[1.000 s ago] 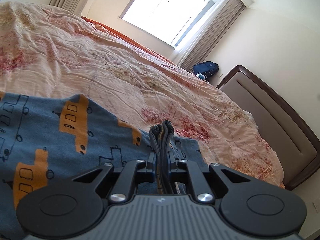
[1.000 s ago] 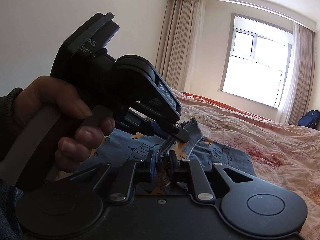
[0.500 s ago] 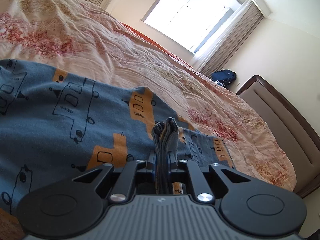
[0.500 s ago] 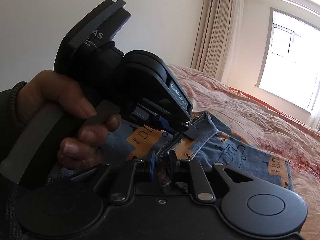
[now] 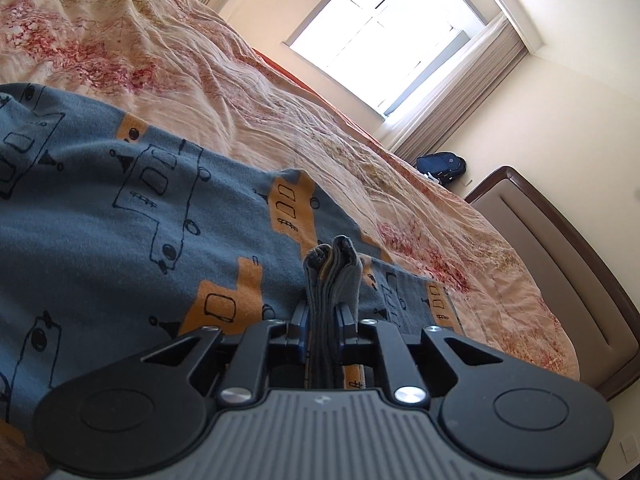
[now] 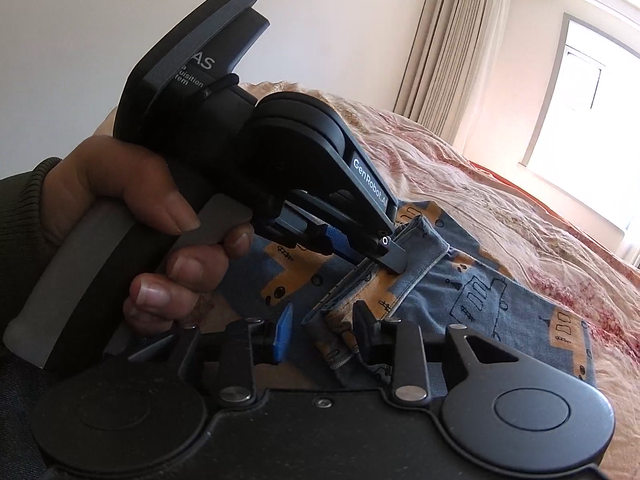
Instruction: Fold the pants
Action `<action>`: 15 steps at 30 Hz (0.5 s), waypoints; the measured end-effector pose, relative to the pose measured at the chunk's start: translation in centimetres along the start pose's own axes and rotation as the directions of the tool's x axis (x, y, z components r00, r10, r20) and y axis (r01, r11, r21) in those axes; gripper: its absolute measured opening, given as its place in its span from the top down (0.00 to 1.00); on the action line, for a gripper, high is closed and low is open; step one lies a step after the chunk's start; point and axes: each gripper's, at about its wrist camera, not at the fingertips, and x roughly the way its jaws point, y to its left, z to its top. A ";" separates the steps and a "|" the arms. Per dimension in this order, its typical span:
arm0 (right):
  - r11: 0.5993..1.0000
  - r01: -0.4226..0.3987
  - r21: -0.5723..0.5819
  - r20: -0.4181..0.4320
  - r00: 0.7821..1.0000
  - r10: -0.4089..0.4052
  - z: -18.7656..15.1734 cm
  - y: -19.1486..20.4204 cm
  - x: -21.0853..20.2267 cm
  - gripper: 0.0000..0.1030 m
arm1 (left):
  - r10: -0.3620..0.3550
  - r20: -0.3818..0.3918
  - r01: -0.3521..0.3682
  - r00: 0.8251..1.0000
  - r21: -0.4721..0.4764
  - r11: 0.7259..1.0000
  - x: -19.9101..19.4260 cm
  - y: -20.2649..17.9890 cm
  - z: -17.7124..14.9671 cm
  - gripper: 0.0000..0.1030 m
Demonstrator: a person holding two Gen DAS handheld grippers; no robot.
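left gripper [image 5: 323,320]: black arms with round ends, a grey ribbed top and two shiny silver screws.
right gripper [image 6: 322,330]: black arms, two silver screws, one small screw in the middle, a blue pad on one finger [image 6: 283,334].
markings: white letters "GenRobot.AI" on the left gripper's side.
handle [image 6: 80,280]: grey and black.
sleeve [image 6: 20,216]: dark green knit with a ribbed cuff.

A wide bed under a crinkled peach bedspread with red floral patches [image 5: 320,128] fills the cream-walled room, with a brown-framed padded headboard [image 5: 560,248] at one end, a bright white-framed window [image 5: 384,36] flanked by beige pleated curtains [image 6: 452,48], and a dark blue backpack [image 5: 440,166] against the wall.
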 end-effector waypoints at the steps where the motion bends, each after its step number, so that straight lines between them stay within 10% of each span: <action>1: 1.000 0.004 -0.002 0.002 1.000 -0.004 0.0 0.2 -0.2 0.58 | 0.003 0.000 -0.003 1.000 0.002 1.000 0.0 0.0 0.0 0.84; 9: 0.999 0.044 0.006 0.046 0.998 -0.044 -0.4 0.2 -1.6 0.16 | 0.039 0.017 -0.039 0.999 0.016 0.999 -1.4 -0.4 0.9 0.52; 15: 0.991 0.114 0.074 0.070 0.990 -0.119 -1.5 -1.4 -3.6 0.01 | 0.139 0.097 -0.145 0.986 0.064 0.987 -2.7 -2.1 1.4 0.03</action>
